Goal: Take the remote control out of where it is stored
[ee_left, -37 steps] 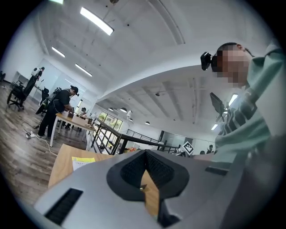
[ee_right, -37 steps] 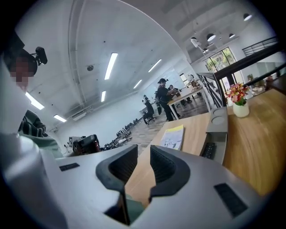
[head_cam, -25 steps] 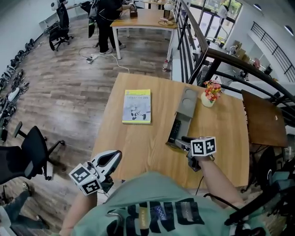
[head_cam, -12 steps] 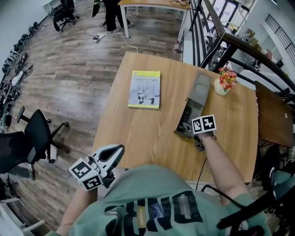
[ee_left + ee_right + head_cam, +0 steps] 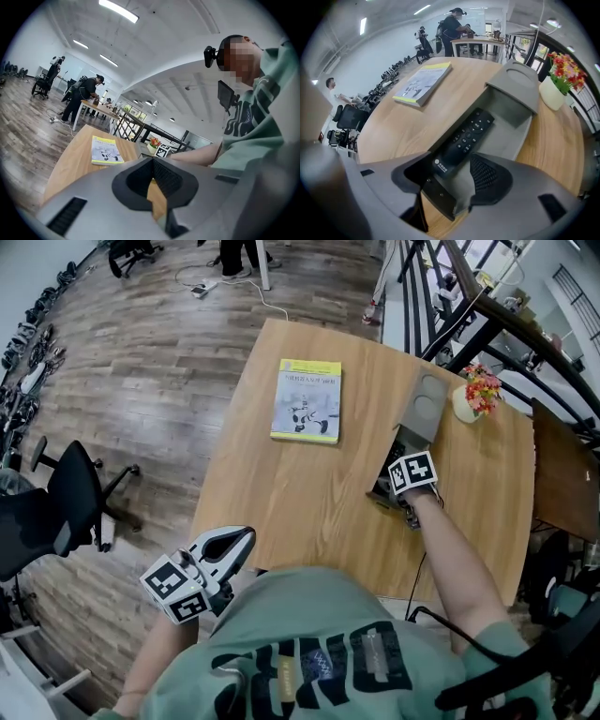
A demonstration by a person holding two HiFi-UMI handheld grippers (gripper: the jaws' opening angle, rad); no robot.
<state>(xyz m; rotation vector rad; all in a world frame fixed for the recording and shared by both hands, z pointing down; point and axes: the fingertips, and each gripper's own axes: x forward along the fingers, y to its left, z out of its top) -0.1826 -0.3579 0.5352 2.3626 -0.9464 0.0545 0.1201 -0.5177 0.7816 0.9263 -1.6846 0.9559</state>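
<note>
A black remote control (image 5: 466,136) lies lengthwise in a long grey storage tray (image 5: 427,409) at the right of the wooden table (image 5: 281,493). My right gripper (image 5: 452,173) is at the tray's near end. Its jaws are opening, and the remote's near end lies between them with neither pad pressing on it. In the head view the right gripper (image 5: 398,491) and its marker cube cover most of the remote. My left gripper (image 5: 239,545) hangs at the table's near left edge, shut and empty (image 5: 152,161).
A yellow-edged book (image 5: 307,399) lies at the table's far middle. A white vase of flowers (image 5: 480,395) stands right of the tray's far end. A black office chair (image 5: 75,512) is on the floor to the left, and a dark railing runs behind the table.
My right gripper has moved forward along the tray, so its marker cube now covers the remote in the head view. The left gripper has stayed by the near edge.
</note>
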